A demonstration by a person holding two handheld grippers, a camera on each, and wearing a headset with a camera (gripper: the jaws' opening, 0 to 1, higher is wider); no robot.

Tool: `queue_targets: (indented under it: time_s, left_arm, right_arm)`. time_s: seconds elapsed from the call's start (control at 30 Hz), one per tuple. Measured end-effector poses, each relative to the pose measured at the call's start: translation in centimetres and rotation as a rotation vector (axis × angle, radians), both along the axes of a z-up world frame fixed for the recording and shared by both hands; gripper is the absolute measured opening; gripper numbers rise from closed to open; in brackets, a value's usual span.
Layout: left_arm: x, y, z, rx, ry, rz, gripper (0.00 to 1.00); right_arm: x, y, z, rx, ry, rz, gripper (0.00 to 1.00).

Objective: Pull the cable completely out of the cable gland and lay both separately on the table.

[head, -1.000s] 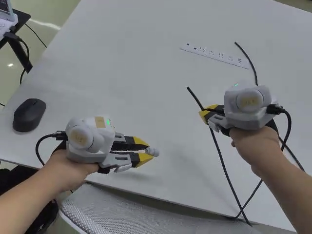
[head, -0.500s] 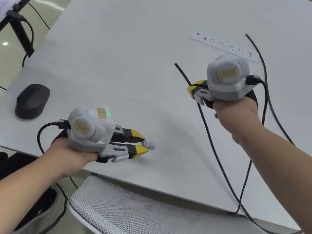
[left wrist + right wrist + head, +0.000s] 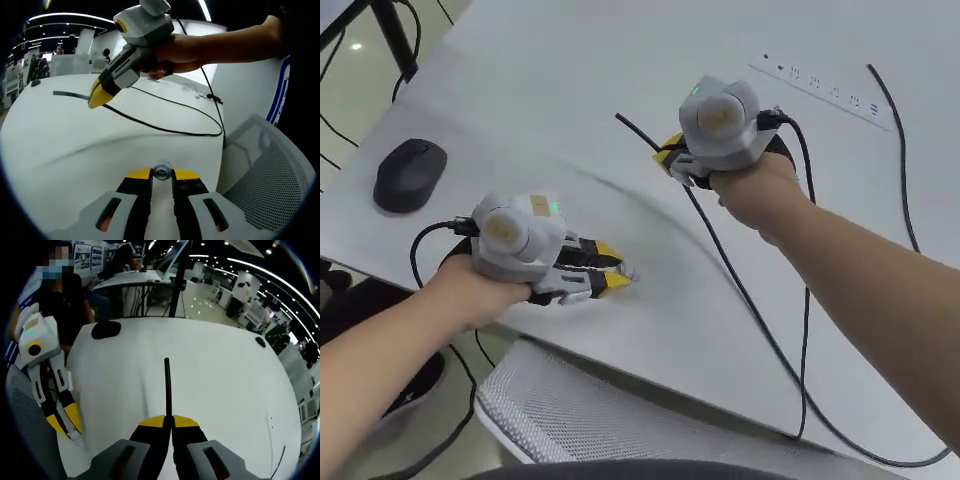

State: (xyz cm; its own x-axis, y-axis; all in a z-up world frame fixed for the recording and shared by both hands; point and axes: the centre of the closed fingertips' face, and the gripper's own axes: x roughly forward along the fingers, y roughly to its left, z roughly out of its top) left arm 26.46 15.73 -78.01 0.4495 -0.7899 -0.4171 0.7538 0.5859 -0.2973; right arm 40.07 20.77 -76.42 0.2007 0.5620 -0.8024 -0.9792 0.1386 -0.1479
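Cable (image 3: 167, 387) clear of cable gland (image 3: 161, 170): right hand-held gripper (image 3: 670, 158), jaws pinched nearly together on the black lead, holds it over the tabletop (image 3: 550, 80) w/ the cut end poking past the tips. Left hand-held gripper (image 3: 608, 276) clamps the small grey gland at its tips, low near the front edge, well apart. Next, prob.: lower each gently, gland placed so it can't roll, then let go. Power strip (image 3: 820, 85) markings too small to read; no other labels legible.

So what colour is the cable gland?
Light grey; the cable gland shows best in the left gripper view.
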Motion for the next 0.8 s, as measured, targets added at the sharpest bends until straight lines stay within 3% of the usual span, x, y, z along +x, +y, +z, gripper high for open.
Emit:
queue_targets:
  time_s: [0.27, 0.6, 0.8]
  left_arm:
    - [0.2, 0.7, -1.3, 0.002, 0.015, 0.039, 0.15]
    - [0.9, 1.2, -2.0, 0.000, 0.021, 0.074, 0.15]
    - [0.9, 1.3, -2.6, 0.026, 0.029, 0.073, 0.15]
  right_arm:
    - [-2.1, 1.9, -2.9, -0.071, 0.038, 0.113, 0.00]
    - [-2.8, 2.6, -4.4, -0.092, 0.080, 0.123, 0.00]
    - [-3.3, 2.7, -4.7, -0.104, 0.084, 0.133, 0.00]
